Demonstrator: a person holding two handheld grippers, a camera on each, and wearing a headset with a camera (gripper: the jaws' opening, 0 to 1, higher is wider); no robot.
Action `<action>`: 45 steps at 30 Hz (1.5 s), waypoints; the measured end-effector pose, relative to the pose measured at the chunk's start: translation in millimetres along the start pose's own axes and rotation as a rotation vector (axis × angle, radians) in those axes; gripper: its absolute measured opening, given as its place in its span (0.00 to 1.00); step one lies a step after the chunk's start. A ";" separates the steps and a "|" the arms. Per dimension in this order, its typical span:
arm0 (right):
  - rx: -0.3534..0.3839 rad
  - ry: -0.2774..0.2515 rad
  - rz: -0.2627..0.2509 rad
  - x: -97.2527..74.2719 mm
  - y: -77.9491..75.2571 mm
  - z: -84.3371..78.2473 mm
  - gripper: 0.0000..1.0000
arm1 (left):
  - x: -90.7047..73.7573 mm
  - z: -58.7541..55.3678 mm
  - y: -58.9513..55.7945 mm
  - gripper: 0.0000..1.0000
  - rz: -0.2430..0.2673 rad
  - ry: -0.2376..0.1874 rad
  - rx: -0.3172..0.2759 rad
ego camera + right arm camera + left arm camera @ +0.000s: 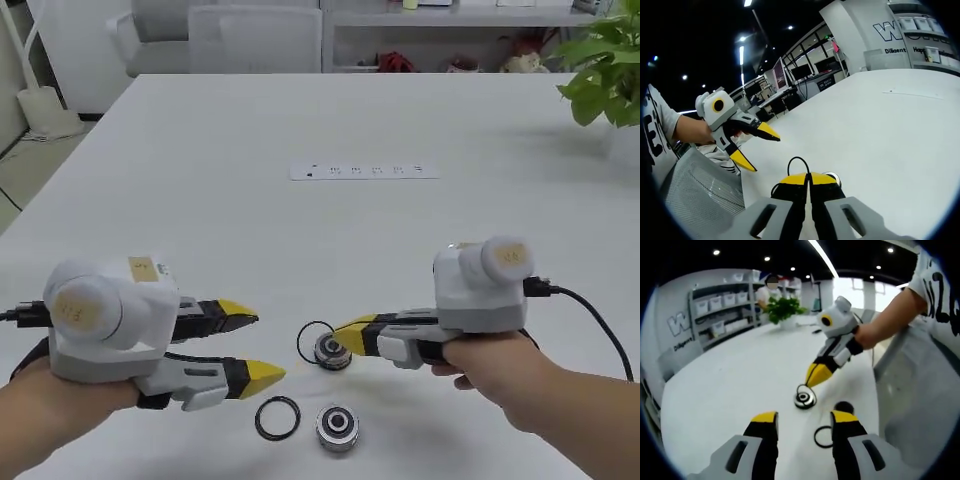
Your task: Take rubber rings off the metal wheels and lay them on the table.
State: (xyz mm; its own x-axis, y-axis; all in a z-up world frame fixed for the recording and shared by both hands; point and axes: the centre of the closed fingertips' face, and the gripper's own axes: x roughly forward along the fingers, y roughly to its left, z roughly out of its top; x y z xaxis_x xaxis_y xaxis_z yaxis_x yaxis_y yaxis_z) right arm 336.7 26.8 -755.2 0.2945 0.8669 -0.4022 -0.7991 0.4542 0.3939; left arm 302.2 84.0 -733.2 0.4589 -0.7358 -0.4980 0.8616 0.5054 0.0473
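Clearly the right gripper has its jaws pressed fully together, yellow tips meeting, with a black rubber ring pinched between them. In the right gripper view the ring stands up as a thin loop just past the shut tips. A metal wheel sits right under those tips on the table, and part of the ring is raised off it.

The left gripper hovers just left of this wheel with its jaws spread wide and nothing between them.

Nearer the person, a second ring lies flat on the table. A second wheel stands just beside it, on its right.

Farther off, a white power strip lies mid-table. A green plant sits at the far right corner.
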 end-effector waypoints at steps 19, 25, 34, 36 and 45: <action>-0.001 0.071 0.045 11.4 23.1 -12.6 0.00 | -15.4 -5.0 -8.5 0.51 0.000 0.002 0.019; 0.018 0.090 0.061 14.4 30.1 -16.8 0.00 | -20.1 -9.0 -10.6 0.53 0.000 0.006 0.018; 0.027 0.136 0.073 20.8 37.2 -27.1 0.00 | -25.6 -16.6 -13.8 0.53 0.004 0.015 0.016; 0.033 0.149 0.075 22.6 38.8 -29.8 0.00 | -26.9 -17.5 -14.2 0.53 0.005 0.016 0.015; 0.036 0.220 0.084 28.2 46.0 -45.0 0.00 | -31.5 -21.6 -14.9 0.53 0.014 0.021 0.013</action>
State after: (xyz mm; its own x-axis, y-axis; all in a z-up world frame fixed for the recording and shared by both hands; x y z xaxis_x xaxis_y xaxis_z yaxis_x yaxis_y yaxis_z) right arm 284.7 63.0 -785.7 0.1034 0.8382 -0.5355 -0.7955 0.3929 0.4613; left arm 270.2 109.4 -736.9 0.4665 -0.7192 -0.5149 0.8578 0.5097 0.0652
